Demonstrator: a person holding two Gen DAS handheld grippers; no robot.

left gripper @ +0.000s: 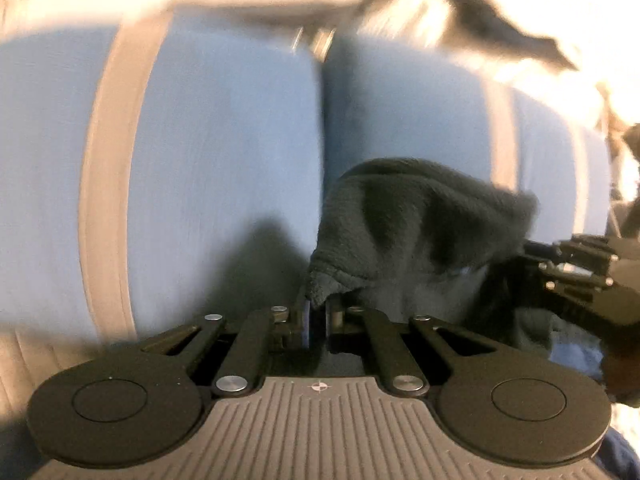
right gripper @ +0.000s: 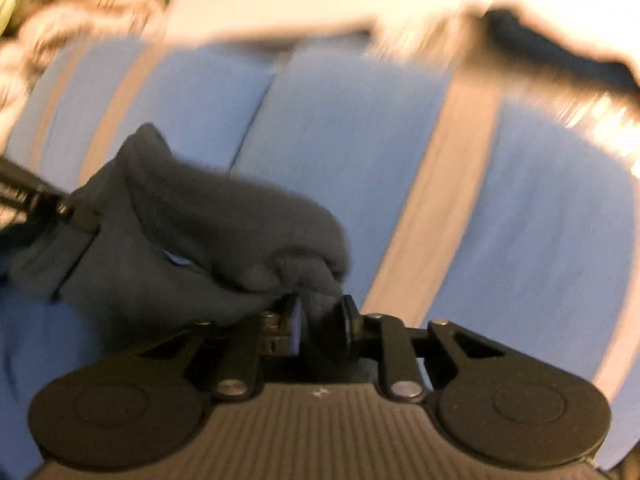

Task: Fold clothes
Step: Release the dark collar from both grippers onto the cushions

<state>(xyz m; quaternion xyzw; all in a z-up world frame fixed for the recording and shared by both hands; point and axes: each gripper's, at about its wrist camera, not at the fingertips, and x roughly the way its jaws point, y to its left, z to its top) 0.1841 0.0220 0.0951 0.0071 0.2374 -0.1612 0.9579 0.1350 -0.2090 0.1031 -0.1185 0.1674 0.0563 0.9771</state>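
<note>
You have one dark fleece garment (left gripper: 420, 216) bunched above the blue striped sheet (left gripper: 208, 152), left gripper (left gripper: 318, 312) and right gripper (right gripper: 322, 312) each clamped on it, background blurred

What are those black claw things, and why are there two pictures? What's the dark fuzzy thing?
Those are two grabbers that a person holds, one in each hand. Each has a little camera looking along its two fingers, so you get one picture per hand. The left gripper pinches one edge of a dark fuzzy cloth. The right gripper is closed on another edge of the same cloth. Under it lies a blue cover with pale stripes. The person is folding clothes. The pictures are blurry, so I can't tell what kind of clothing it is.
</note>
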